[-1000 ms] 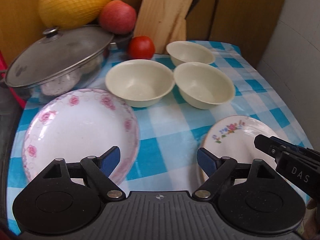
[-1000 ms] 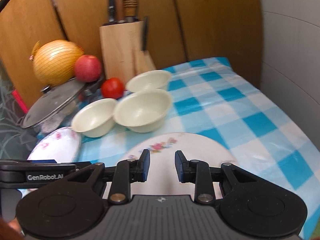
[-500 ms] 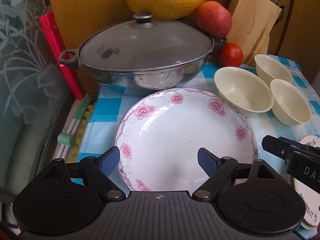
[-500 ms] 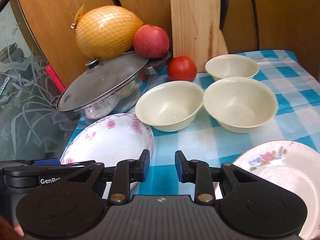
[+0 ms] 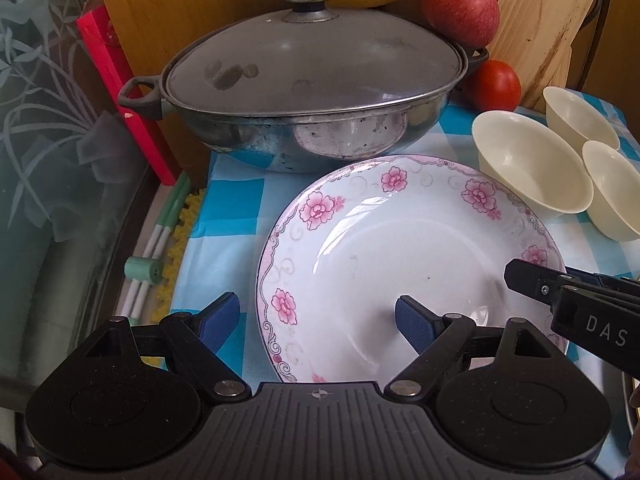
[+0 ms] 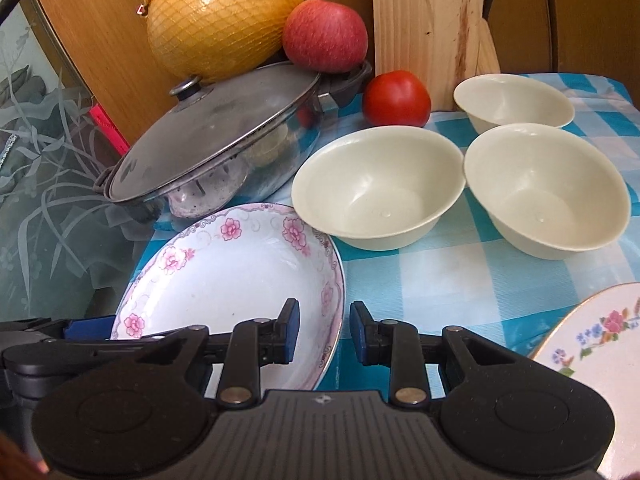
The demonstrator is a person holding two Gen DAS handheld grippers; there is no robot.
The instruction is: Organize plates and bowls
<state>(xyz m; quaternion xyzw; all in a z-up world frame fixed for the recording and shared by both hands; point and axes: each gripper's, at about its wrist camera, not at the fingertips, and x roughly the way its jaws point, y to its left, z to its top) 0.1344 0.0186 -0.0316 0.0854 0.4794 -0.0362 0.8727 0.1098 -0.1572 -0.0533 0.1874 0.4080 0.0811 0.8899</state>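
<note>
A large white plate with pink flowers (image 5: 408,264) lies on the checked cloth at the table's left; it also shows in the right wrist view (image 6: 236,276). My left gripper (image 5: 318,320) is open, its fingers astride the plate's near left rim. My right gripper (image 6: 323,330) is open with a narrow gap, its fingers on either side of the plate's right rim. Three cream bowls (image 6: 378,188) (image 6: 546,190) (image 6: 514,100) stand behind. A smaller flowered plate (image 6: 592,344) lies at the right.
A lidded steel pan (image 5: 316,96) stands behind the big plate, with a netted pomelo (image 6: 222,16), an apple (image 6: 325,35), a tomato (image 6: 397,98) and a wooden knife block (image 6: 430,28) at the back. The table's left edge meets frosted glass (image 5: 36,160).
Both grippers have swung left from the small flowered plate to the large pink-flowered plate and closed in on its rim. The dishes have not moved.
</note>
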